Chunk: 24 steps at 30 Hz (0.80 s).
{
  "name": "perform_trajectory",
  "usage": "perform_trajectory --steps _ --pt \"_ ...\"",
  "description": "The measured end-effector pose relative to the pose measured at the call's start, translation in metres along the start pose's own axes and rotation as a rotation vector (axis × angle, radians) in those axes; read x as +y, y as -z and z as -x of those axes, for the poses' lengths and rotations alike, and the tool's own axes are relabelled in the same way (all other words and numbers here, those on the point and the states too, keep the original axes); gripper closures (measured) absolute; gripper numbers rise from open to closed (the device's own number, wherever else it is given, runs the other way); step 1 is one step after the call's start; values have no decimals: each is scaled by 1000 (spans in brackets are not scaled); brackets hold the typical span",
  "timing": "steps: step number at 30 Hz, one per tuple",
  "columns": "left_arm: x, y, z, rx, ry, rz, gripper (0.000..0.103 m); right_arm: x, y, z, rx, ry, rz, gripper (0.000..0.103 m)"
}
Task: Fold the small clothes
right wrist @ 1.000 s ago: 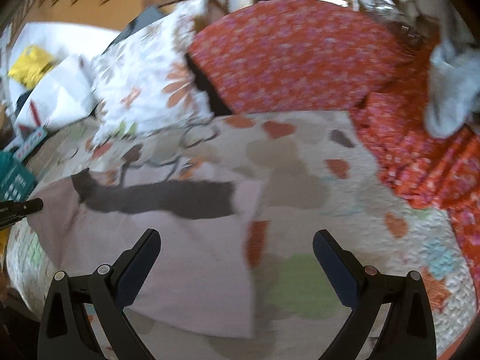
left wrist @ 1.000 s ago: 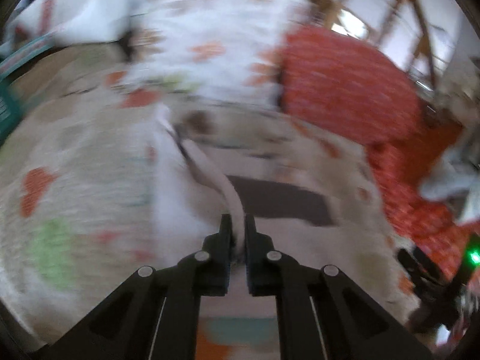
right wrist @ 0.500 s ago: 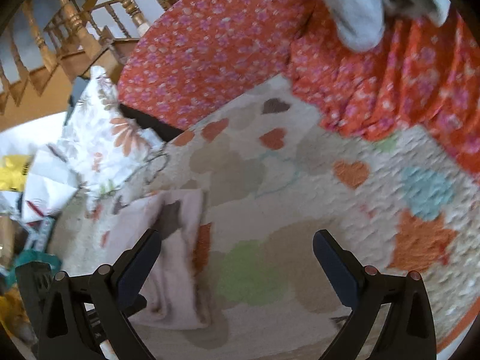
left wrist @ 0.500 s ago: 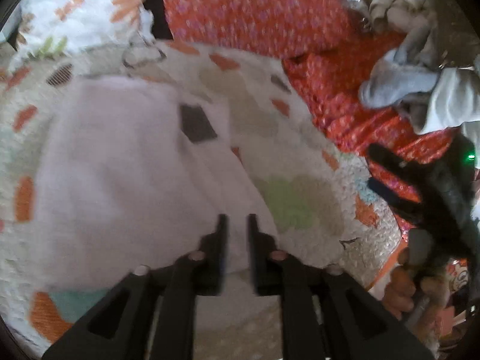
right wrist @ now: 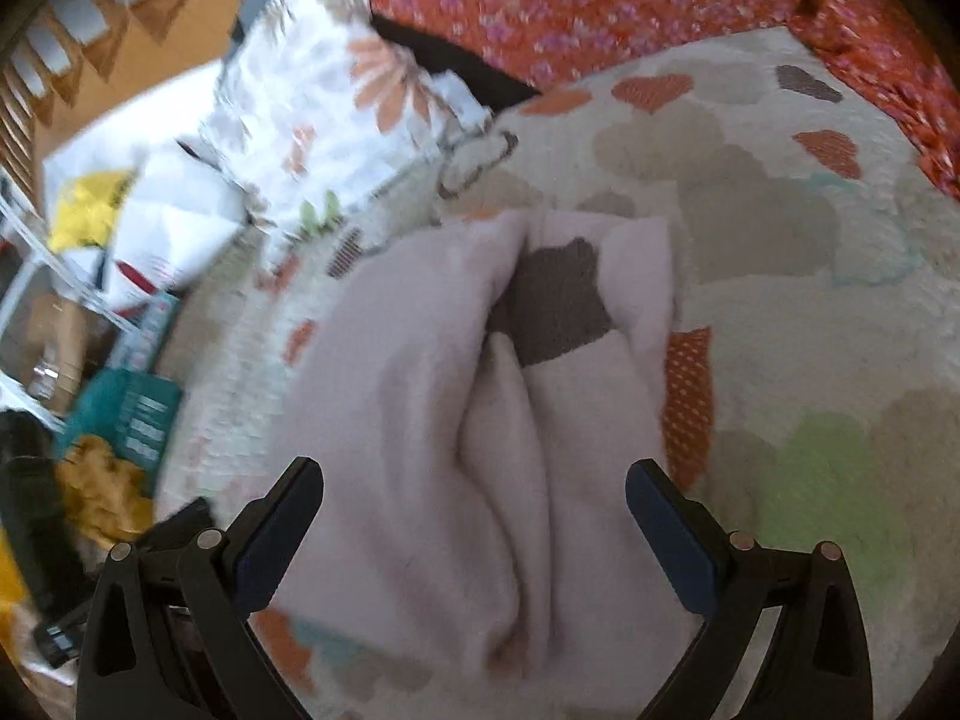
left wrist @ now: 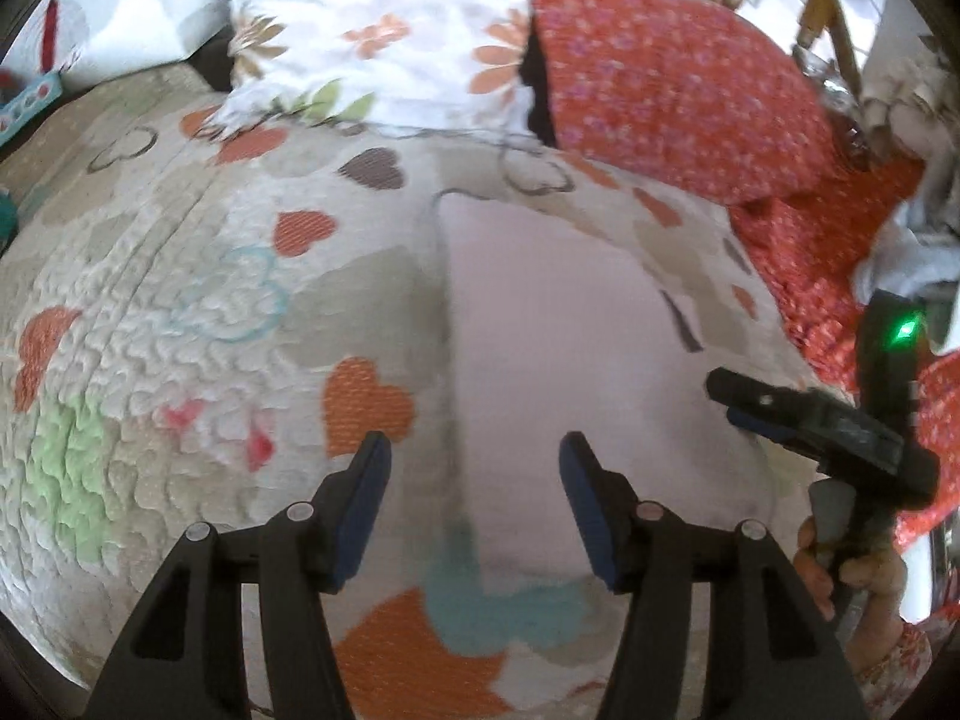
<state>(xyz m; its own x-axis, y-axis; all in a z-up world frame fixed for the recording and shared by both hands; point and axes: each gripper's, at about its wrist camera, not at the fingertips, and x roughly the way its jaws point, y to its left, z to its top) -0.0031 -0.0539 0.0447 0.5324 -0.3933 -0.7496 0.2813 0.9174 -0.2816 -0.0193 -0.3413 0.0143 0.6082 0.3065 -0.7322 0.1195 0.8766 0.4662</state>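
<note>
My left tongs have just been opening, nothing gripped; my right tongs gape wide too. The pale pink garment lies folded on the heart-patterned quilt, beneath both.

left gripper — black arms, blue pads, silver screws | right gripper — same build, green LED | floral sleeve
</note>
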Motion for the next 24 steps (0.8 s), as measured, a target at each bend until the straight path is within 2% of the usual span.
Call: perform_trajectory --steps 2,3,4,5,6,7,9,10,13,15,16,18,19,20,22,23,24 --pt "11 2 -4 2 -9 19 46 7 0 -17 28 11 16 18" --pt "14 2 -4 1 -10 26 46 10 0 -21 42 9 24 45" --pt "17 1 -5 -2 -10 32 46 14 1 -24 53 12 35 62" --pt "19 0 -7 -7 -9 34 45 17 1 -20 43 13 44 68" --pt "19 -1 -7 -11 -9 36 44 17 -1 -16 35 12 45 81" --pt "17 -4 -9 -17 -8 38 43 15 -3 -7 22 6 37 88" --pt "11 -8 -11 -23 5 39 42 10 -7 9 -11 14 23 93" --pt "6 -11 -13 -24 17 35 41 6 -8 20 -33 36 19 101" --pt "-15 -14 -22 -20 46 2 40 -21 -7 55 -100 139 -21 102" --pt "-31 -12 -31 2 49 -29 40 -39 -7 64 -110 214 -52 102" --pt "-36 -11 -35 17 49 -37 40 -48 -7 67 -110 219 -71 100" --pt "-39 -11 -36 20 65 -27 40 -56 -9 66 -92 33 -114 98" --pt "-39 -11 -34 15 68 -22 40 -53 -11 64 -84 -22 -111 98" --pt "-37 -11 -32 8 63 -18 40 -41 -13 58 -73 -84 -78 92" --pt "-32 -11 -30 -6 41 -12 38 -18 -18 41 -53 -106 -7 41" --pt "-28 -11 -29 -9 29 -4 37 -9 -19 31 -37 -103 12 35" --pt "-24 -10 -30 -6 21 7 37 -1 -20 18 -14 -97 25 35"
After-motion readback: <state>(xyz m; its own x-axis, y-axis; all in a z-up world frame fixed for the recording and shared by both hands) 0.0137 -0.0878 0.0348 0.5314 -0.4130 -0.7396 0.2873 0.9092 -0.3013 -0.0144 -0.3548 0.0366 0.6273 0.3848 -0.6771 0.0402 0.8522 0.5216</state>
